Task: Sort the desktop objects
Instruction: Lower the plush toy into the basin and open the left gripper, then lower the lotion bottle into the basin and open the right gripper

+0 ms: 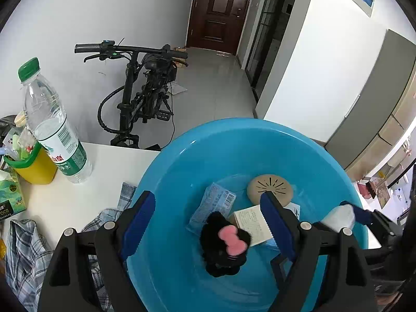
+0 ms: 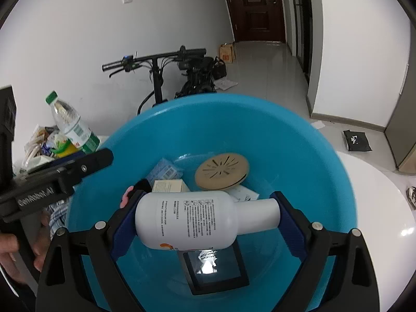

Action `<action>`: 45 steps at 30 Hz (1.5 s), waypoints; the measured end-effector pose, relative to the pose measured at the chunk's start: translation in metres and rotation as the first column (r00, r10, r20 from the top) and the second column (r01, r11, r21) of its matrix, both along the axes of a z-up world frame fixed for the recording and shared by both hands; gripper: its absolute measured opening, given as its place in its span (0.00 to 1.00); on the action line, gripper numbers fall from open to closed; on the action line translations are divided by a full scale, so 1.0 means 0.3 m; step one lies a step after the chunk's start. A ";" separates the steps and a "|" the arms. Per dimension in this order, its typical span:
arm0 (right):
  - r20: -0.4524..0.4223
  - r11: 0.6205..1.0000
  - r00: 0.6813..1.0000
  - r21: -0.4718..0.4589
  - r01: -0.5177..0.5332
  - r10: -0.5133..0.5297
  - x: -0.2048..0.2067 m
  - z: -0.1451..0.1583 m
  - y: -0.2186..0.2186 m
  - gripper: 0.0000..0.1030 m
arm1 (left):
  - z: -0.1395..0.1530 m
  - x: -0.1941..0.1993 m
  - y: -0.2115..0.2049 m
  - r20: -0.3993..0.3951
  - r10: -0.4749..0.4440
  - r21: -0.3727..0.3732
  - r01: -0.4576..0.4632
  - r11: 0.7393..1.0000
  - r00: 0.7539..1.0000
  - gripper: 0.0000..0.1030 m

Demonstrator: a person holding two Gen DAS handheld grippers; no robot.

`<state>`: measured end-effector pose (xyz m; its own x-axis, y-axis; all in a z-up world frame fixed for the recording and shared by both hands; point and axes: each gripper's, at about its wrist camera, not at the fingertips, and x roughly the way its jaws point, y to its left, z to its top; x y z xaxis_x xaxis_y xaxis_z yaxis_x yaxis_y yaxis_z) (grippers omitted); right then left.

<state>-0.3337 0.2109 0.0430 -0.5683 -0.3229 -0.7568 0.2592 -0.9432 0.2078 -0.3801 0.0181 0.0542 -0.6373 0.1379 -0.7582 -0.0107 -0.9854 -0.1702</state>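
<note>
On the far left of the white table [image 1: 78, 197] a checked cloth [image 1: 23, 254] lies at the edge, and behind it stand a yellow cup [image 1: 36, 167] full of small packets and a clear water bottle [image 1: 52, 124] with a green cap. To the right of them is the big blue basin [image 1: 234, 140], which takes most of both views. The left gripper [image 1: 208, 222] hangs over the basin with its jaws standing wide apart and nothing pressed between them; the black furry thing with a pink bow [image 1: 223, 244] is below, between the fingers but not touched by the pads, inside the basin. Near it in the basin lie a blue packet [image 1: 213, 202], a small white box [image 1: 253, 223] and a round beige disc [image 1: 270, 188]. The right gripper [image 2: 205, 221] is also over the basin, and its jaws, far open, are closed on a white bottle [image 2: 192, 221] that lies sideways between the pads, the bottom at the left pad and the neck at the right pad. Under the bottle a dark small screen [image 2: 215, 267] rests on the basin floor. At the left edge of the right wrist view a hand [image 2: 15, 249] holds the other gripper's handle.
</note>
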 end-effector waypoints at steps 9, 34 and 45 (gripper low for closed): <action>0.054 0.999 0.999 0.039 -0.007 0.005 -0.019 -0.038 -0.016 0.90 | 0.000 0.010 0.009 0.005 0.001 0.023 -0.001 1.000 1.000 0.83; 0.181 0.994 0.981 0.075 -0.082 0.067 -0.032 -0.100 -0.062 0.90 | -0.007 0.014 0.038 0.025 -0.019 0.025 0.019 1.000 1.000 0.83; -0.041 0.995 0.997 0.080 0.061 -0.058 0.035 0.080 0.013 0.91 | 0.158 0.140 0.087 -0.213 -0.003 -0.175 -0.035 0.984 0.977 0.84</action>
<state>-0.3231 0.2148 0.0670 -0.6137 -0.2265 -0.7564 0.2084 -0.9705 0.1214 -0.3382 0.0443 0.1016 -0.7870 0.0024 -0.6169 -0.0116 -0.9999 0.0110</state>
